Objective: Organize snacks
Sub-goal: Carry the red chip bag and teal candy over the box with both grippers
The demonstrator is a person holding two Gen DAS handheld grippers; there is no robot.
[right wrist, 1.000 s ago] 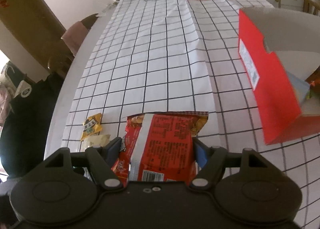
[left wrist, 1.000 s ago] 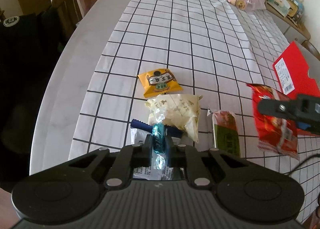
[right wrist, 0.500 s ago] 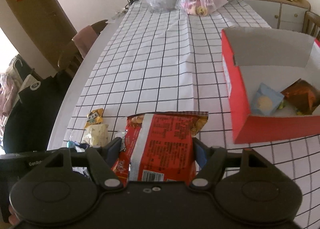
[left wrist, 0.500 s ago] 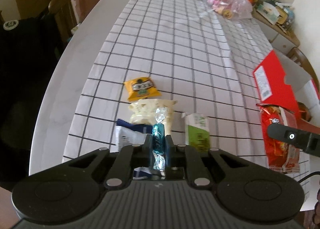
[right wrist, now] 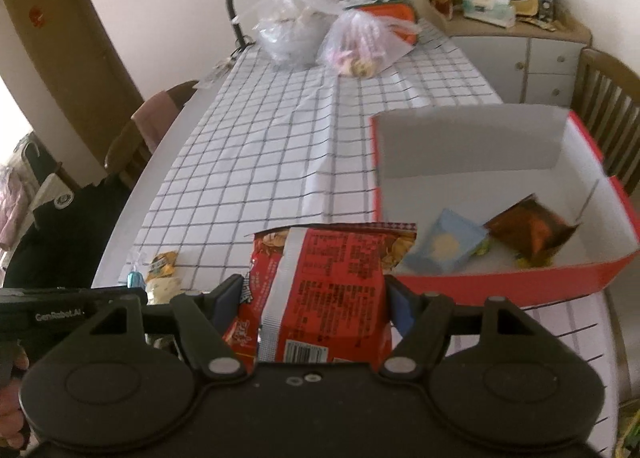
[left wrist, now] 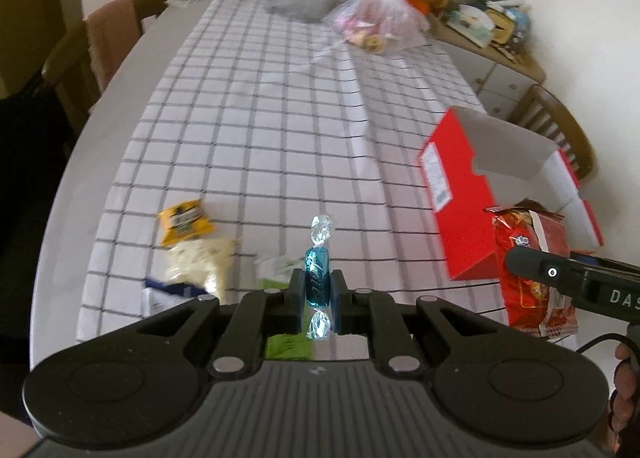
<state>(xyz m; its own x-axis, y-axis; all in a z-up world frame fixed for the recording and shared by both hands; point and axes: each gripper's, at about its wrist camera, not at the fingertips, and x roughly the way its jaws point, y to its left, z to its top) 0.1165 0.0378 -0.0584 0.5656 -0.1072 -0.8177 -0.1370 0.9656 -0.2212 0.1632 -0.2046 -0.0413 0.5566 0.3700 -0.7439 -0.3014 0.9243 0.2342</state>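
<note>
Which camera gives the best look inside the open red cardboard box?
The right wrist view: it looks down into the red cardboard box, showing a pale blue packet and a brown packet. The left wrist view shows only its outer side and flap.

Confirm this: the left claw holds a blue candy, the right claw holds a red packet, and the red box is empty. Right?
Not quite: the red box is not empty. The right wrist view shows a pale blue packet and a brown packet inside. The candy and red packet are as stated.
</note>
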